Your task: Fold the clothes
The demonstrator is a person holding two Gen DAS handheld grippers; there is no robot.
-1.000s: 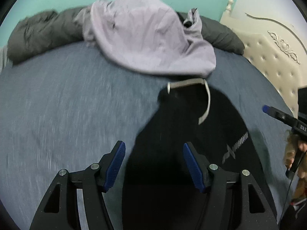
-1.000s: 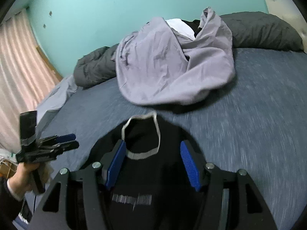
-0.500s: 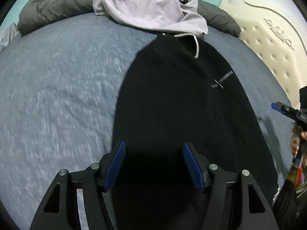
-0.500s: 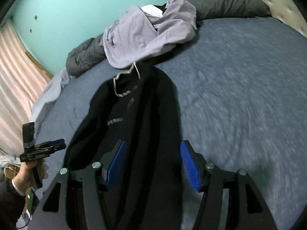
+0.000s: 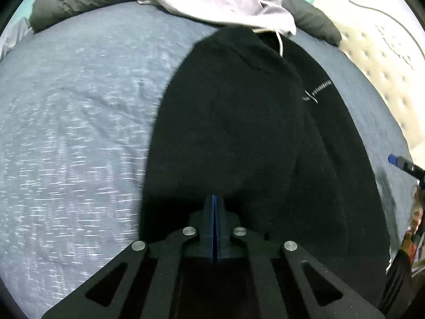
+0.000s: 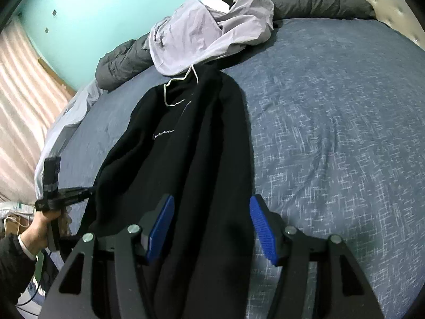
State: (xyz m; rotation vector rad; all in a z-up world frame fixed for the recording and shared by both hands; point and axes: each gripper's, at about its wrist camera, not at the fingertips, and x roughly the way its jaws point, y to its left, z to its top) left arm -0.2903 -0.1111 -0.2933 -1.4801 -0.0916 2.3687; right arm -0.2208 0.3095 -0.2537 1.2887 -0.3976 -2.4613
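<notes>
Black hoodie (image 5: 252, 138) lies stretched lengthwise on the blue bed (image 5: 74, 133), its hood end touching the pile of lilac clothing (image 6: 207, 32) near the grey pillows (image 6: 316, 0), its hem end at the near edge under both tools. In the left wrist view the left claw (image 5: 213, 212) has its blue pads pressed together right at the dark hem; it appears to be pinching the fabric, though black cloth against black fingers makes the bite hard to confirm. The right claw (image 6: 212, 228) stands spread, with the garment's near end running between its blue pads (image 6: 261, 228) and not yet gripped.

The hoodie looks narrowed and bunched along its length, with a ridge down the middle, so it is not flat. Judged from this, the main risk is uneven tension: if only the left side pulls, the body could twist or drag sideways and pull the white drawstring (image 6: 170, 93) and hood further under the lilac pile. A shallow pinch on thick fleece could also slip free. If the right claw closes on several layers at once, the wrinkles would likely be locked into any fold.
</notes>
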